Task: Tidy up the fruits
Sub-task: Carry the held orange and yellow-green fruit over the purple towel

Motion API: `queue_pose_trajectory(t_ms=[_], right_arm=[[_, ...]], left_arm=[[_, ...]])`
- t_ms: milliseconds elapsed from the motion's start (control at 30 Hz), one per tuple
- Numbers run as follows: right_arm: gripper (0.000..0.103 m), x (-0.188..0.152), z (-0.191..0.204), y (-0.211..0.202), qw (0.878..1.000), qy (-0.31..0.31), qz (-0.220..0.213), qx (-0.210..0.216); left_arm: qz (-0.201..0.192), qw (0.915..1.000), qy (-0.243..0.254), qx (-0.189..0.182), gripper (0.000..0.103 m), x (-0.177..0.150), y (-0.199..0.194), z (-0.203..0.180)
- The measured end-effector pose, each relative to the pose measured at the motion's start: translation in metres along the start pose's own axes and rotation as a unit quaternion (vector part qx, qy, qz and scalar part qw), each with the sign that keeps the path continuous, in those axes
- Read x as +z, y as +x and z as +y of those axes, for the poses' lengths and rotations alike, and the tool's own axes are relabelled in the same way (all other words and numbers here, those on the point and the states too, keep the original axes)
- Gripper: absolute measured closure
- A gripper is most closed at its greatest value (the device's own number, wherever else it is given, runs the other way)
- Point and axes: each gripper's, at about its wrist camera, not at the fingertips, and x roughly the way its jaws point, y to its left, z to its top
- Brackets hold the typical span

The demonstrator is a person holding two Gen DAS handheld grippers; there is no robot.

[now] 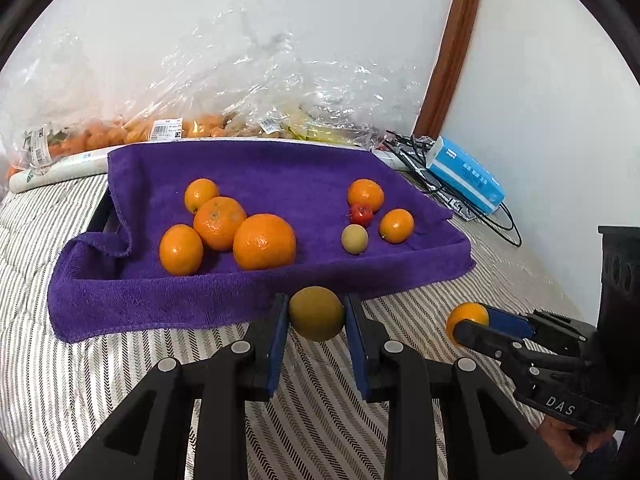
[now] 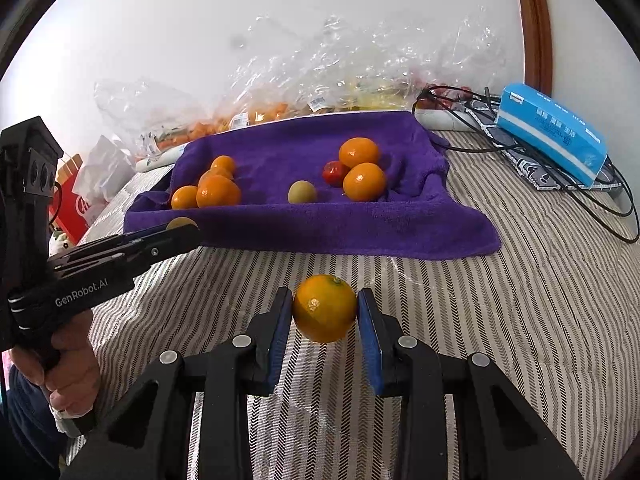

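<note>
1. Nearest to us in the left wrist view, the left gripper (image 1: 316, 318) pinches a dull yellow-green round fruit (image 1: 316, 319) between its blue pads (image 1: 280, 340), held just above the striped bedcover (image 1: 120, 360)
2. In the right wrist view, the right gripper (image 2: 325, 309) pinches a small orange (image 2: 325, 308), one pad on each side of it, over the same striped cover
3. Each gripper shows in the other's view: the right one enters at the near right with its orange (image 1: 467, 320), and the left one enters at the near left, a person's hand (image 2: 68, 368) around its handle
4. Just beyond both grippers lies a purple towel (image 1: 200, 300) spread over a shallow tray shape, its near edge folded down onto the cover
5. On the towel's left part we see four oranges close together: the largest (image 1: 264, 242) nearest, a second (image 1: 219, 223) touching it, a third (image 1: 181, 249) at the left and a smaller one (image 1: 201, 195) farthest
6. On the right part sit two small oranges (image 1: 365, 195) (image 1: 396, 225), a small red fruit (image 1: 361, 214) between them, and a small yellow-green fruit (image 1: 354, 239) nearer to us
7. Behind the towel, against the white wall, clear plastic bags (image 1: 240, 80) hold more orange and yellowish produce with price labels
8. At the far right lie a blue tissue pack (image 1: 464, 176) and black cables (image 1: 508, 224)
</note>
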Motion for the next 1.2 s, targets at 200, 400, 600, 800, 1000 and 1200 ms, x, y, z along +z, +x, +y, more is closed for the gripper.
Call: queue_pose_trajectory(t_ms=[200, 400, 600, 800, 1000, 1200], right_arm=[[0.07, -0.001, -0.003, -0.004, 1.0, 0.004, -0.009, -0.001], [0.07, -0.001, -0.001, -0.007, 1.0, 0.005, -0.015, -0.013], [0.07, 0.005, 0.001, -0.011, 1.0, 0.018, -0.022, 0.0], [0.07, 0.034, 0.011, -0.02, 0.999, 0.0, -0.049, 0.01], [0.07, 0.069, 0.021, -0.021, 0.996, -0.022, -0.08, 0.033], [0.07, 0.099, 0.027, -0.013, 0.992, -0.042, -0.109, 0.048]], left_arm=[[-0.007, 1.0, -0.006, -0.003, 0.076, 0.001, -0.003, 0.0], [-0.018, 0.9995, -0.025, -0.003, 0.076, 0.003, -0.012, 0.006], [-0.011, 0.9985, -0.043, 0.033, 0.076, 0.008, -0.016, 0.014], [-0.02, 0.9955, -0.081, 0.046, 0.076, 0.026, -0.034, 0.034], [-0.037, 0.9929, -0.087, 0.073, 0.076, 0.059, -0.043, 0.043], [-0.047, 0.9903, -0.093, 0.092, 0.076, 0.088, -0.036, 0.049]])
